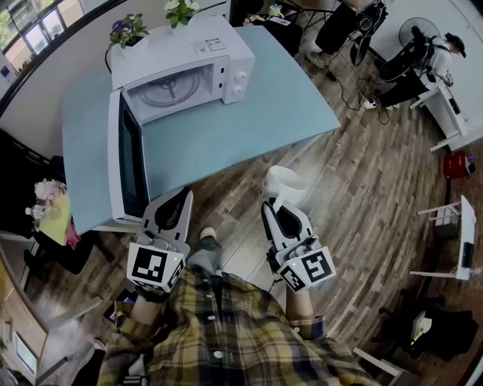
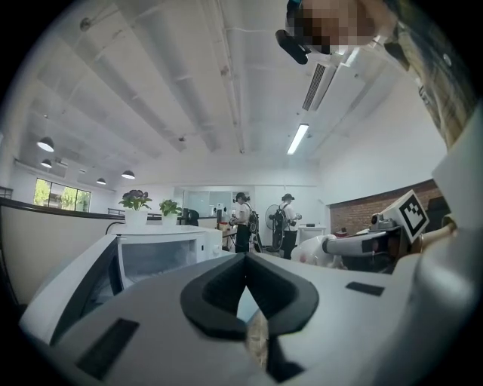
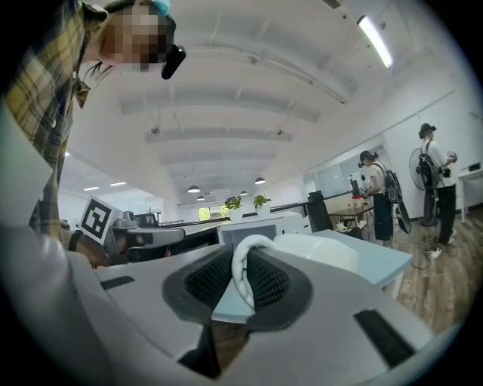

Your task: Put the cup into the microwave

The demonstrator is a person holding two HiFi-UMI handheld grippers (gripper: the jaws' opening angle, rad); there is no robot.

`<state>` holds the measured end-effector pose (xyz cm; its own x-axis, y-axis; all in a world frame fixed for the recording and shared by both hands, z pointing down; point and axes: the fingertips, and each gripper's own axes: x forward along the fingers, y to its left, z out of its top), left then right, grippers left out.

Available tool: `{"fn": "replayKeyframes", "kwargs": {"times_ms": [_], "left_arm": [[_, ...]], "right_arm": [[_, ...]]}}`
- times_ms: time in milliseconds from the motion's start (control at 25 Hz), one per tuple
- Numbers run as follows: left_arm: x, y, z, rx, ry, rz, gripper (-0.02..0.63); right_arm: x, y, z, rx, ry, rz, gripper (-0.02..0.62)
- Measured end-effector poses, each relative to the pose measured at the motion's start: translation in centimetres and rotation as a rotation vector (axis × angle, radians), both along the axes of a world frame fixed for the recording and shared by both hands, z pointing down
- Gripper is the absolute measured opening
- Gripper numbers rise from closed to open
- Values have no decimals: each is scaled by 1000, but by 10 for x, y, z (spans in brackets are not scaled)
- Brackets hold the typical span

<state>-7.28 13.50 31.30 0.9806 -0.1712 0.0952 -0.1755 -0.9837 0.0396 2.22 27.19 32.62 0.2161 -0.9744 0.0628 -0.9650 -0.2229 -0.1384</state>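
Observation:
A white microwave (image 1: 181, 71) stands on a light blue table (image 1: 264, 113), its door (image 1: 124, 162) swung wide open to the left and the turntable showing inside. In the right gripper view my right gripper (image 3: 243, 264) is shut on the handle of a white cup (image 3: 317, 252). The head view shows the cup (image 1: 285, 181) held level over the wooden floor, just short of the table's near edge. My left gripper (image 1: 181, 197) is shut and holds nothing, with its tip close to the open door's lower corner. From the left gripper view the microwave (image 2: 162, 252) lies ahead to the left.
Two potted plants (image 1: 128, 30) (image 1: 179, 9) stand behind the microwave. A dark chair with a yellow bundle (image 1: 53, 215) sits at the table's left. Cables, a fan (image 1: 415, 30), people and white shelving (image 1: 460, 241) fill the floor to the right.

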Motion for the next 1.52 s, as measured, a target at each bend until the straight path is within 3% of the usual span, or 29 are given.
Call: {"fn": "replayKeyframes", "kwargs": {"times_ms": [320,800,1200,1520], "left_arm": [[31,-62,12,-44,24,-2,-8],[33,-80,16,-67,39,-13,-8],[49,-105,23,-65,21,-142,-8],[66,-157,32,-80,10,-400,-8]], "right_arm": [[32,-65,5,-31,1,-1,60],[32,-101,6,-32,-23,-38,60],[60,-163,19,-20,-21,-218,60],[84,-248,24,-7,-28,-506,60]]}}
